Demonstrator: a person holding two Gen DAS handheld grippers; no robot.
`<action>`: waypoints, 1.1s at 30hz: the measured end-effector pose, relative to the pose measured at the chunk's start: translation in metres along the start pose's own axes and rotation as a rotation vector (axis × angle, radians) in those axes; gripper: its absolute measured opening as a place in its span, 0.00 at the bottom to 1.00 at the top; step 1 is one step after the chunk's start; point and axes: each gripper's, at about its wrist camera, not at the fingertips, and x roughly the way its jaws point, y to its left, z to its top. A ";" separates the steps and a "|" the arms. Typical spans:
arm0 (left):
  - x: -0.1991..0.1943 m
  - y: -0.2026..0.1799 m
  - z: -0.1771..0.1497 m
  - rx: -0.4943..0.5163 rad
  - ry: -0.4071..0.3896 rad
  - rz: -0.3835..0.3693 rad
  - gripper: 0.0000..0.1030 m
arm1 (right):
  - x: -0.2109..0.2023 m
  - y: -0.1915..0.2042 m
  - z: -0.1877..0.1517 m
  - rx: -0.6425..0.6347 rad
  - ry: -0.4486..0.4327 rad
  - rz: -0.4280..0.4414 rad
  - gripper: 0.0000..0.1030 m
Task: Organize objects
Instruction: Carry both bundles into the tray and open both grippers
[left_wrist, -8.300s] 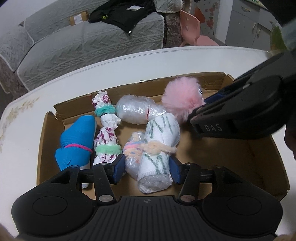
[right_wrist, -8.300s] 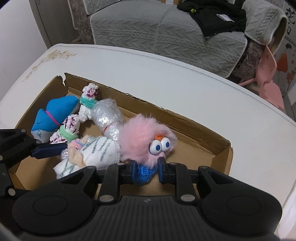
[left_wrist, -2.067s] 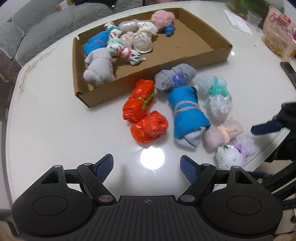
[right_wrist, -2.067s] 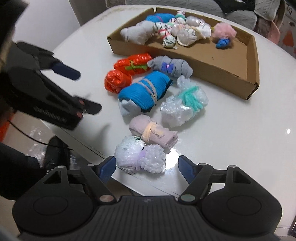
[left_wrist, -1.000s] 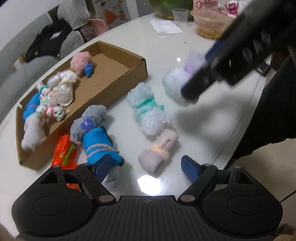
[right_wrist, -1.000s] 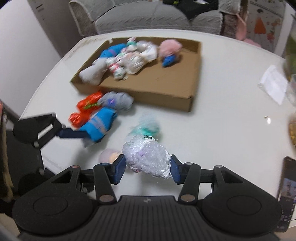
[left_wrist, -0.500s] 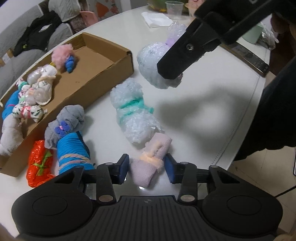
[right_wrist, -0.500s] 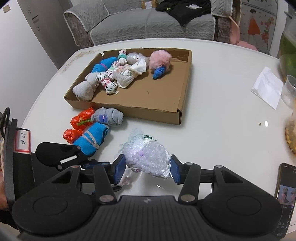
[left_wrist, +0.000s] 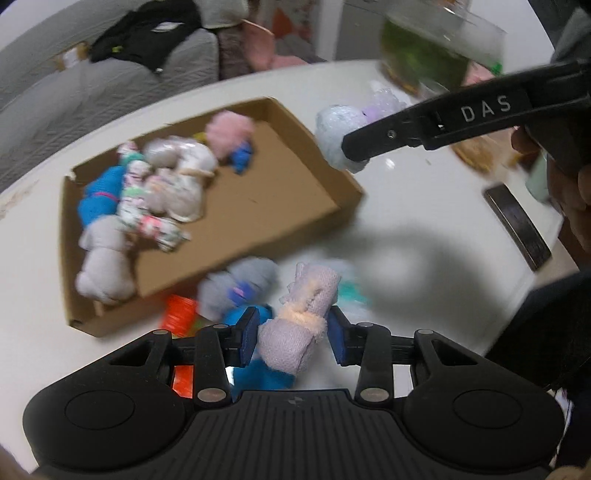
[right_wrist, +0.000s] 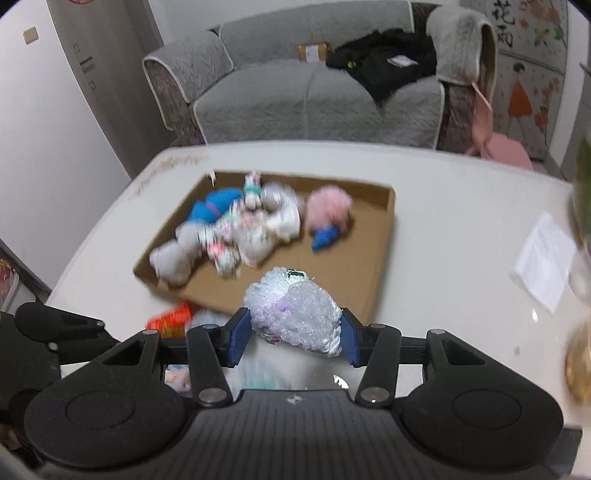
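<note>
My left gripper (left_wrist: 291, 338) is shut on a lilac sock roll (left_wrist: 299, 325) tied with a peach band and holds it above the table. My right gripper (right_wrist: 291, 338) is shut on a white bubble-wrap bundle (right_wrist: 293, 314), also seen in the left wrist view (left_wrist: 341, 136), in the air by the near right corner of the cardboard tray (right_wrist: 384, 258). The tray (left_wrist: 332, 184) holds several rolled socks and a pink fluffy toy (right_wrist: 328, 206). On the table below lie a grey roll (left_wrist: 243, 284), a blue roll (left_wrist: 258, 376), an orange bundle (left_wrist: 181, 317) and a teal-tied bundle (left_wrist: 351, 291).
A phone (left_wrist: 517, 225) lies at the table's right edge. A paper napkin (right_wrist: 546, 258) lies at the right, with blurred containers (left_wrist: 439, 44) beyond. A grey sofa (right_wrist: 306, 92) and a pink chair (right_wrist: 506, 147) stand behind the white table (right_wrist: 461, 221).
My left gripper has lifted the lilac roll off the table and swung toward the tray. My right gripper has carried the bubble-wrap bundle closer to the tray's near corner.
</note>
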 end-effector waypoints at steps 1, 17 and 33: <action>0.001 0.005 0.003 -0.009 -0.010 0.014 0.45 | 0.005 0.001 0.004 -0.002 -0.001 0.007 0.45; 0.079 0.085 0.058 -0.160 0.076 0.173 0.45 | 0.102 0.010 0.030 -0.066 0.161 0.019 0.45; 0.100 0.115 0.045 -0.186 0.116 0.219 0.44 | 0.151 0.033 0.026 -0.140 0.252 0.062 0.45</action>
